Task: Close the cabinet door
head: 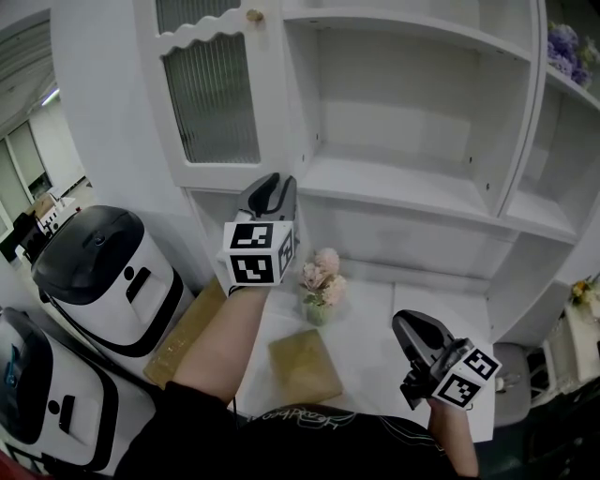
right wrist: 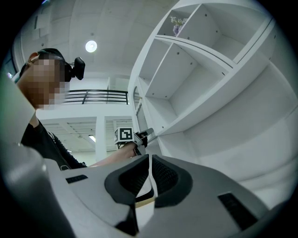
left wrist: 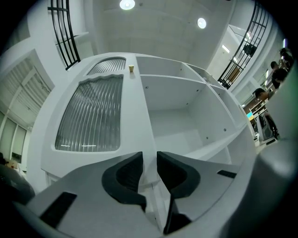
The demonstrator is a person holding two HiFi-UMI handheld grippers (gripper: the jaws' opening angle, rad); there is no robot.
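Note:
The white cabinet [head: 394,178] stands with its left door [head: 211,94] swung open; the door has a ribbed glass pane and a small gold knob [head: 254,16]. My left gripper [head: 272,187] is raised to the door's lower right corner. In the left gripper view the door [left wrist: 93,116] fills the left, and its free edge runs down into the narrow gap of the left gripper [left wrist: 149,160], which is open, pads not seen pressing. My right gripper [head: 408,328] hangs low at the right, away from the cabinet. It [right wrist: 150,165] is shut with nothing in it.
A small vase of pink flowers [head: 321,281] and a wooden board [head: 303,366] sit on the white counter below the shelves. Two white-and-black appliances [head: 98,272] stand at the left beside another board [head: 183,333]. Purple flowers [head: 562,47] sit on the upper right shelf.

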